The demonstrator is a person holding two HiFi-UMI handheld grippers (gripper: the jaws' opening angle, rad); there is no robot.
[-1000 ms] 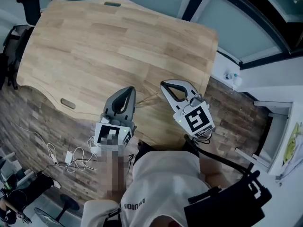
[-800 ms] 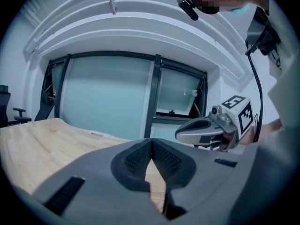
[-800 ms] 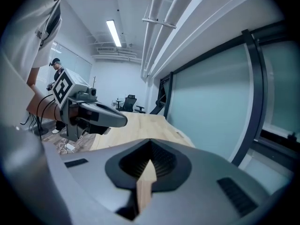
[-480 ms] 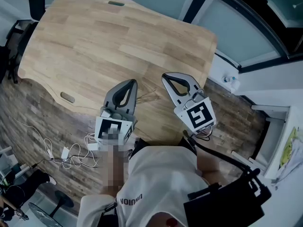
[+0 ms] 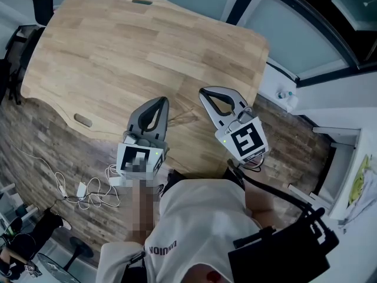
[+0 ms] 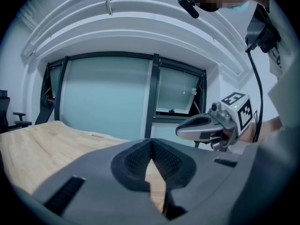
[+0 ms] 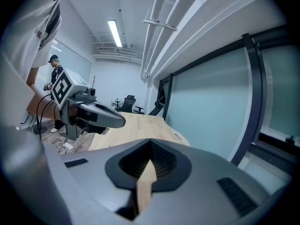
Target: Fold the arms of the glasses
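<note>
Pale wooden table below a glass wall, brick-patterned floor around it, a tangle of white cables on the floor by the near edge. On the near part of the tabletop, between the two tools, a thin-wire pair of glasses. Little more than a few fine lines from the head view, so hard to say whether lying with arms out or folded flat. Absent from both gripper views, each looking out level across the wood.

Of the left gripper: jaws pressed together at the tips, nothing held, poised just left of the glasses. Of the right gripper: likewise closed up and empty, just right of the frame and seemingly apart from it.

Fits either arms open and waiting, or arms folded and let go. Either way, plenty to go wrong near so slight a frame:
- **Closed tips brought down bluntly:** likely to skate the glasses over smooth wood, perhaps off the near edge.
- **A pinch on a lens rather than the rim:** smears, or a twisted bridge.
- **An arm pushed with the front unheld:** a bent wire, or the whole frame spinning away.
- **Poor aim:** nothing of the glasses visible along either pair of jaws, so easy to close on air.
</note>
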